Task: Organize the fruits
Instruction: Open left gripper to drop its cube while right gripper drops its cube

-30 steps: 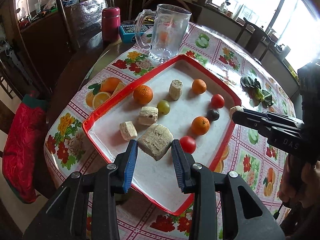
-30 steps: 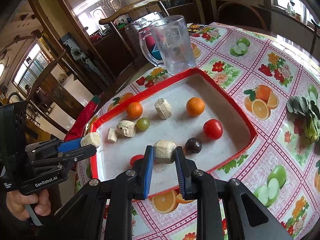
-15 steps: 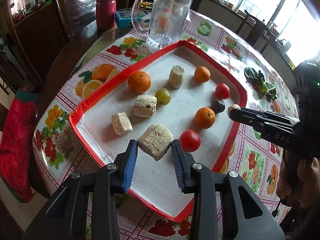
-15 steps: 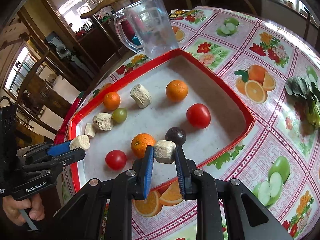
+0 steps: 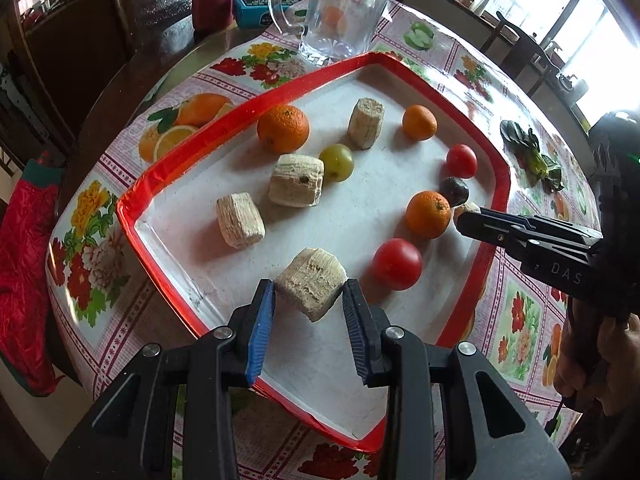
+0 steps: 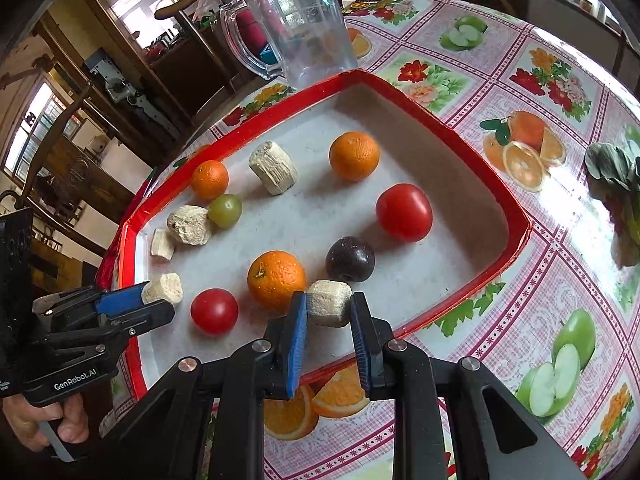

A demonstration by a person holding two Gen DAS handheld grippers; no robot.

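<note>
Over on the left, the left gripper (image 5: pixel 308 300) is pinching a pale, fibrous chunk (image 5: pixel 311 283) by its two flat sides, holding it over the near end of the red-rimmed tray (image 5: pixel 132 204). Whether it is resting on the tray floor or hanging just above it, I cannot tell. It is looking dry, stiff and light, with a rough grain that should be giving the pads plenty of bite, though it might crumble under a hard squeeze. Moving across, two more chunks (image 5: pixel 240 221) are lying loose beside a green grape-like fruit (image 5: pixel 337 162) and a big orange (image 5: pixel 283 128). The round fruit is looking smooth and firm; I judge it would be rolling away unless taken across its widest part. Further right, a tomato (image 5: pixel 397 264), another orange (image 5: pixel 428 214) and a dark plum (image 6: pixel 349 258) are sitting close together. At the right, the right gripper (image 6: pixel 329 309) is clamping a smaller chunk (image 6: pixel 329 302) just beside that orange, near the tray's edge.
</note>
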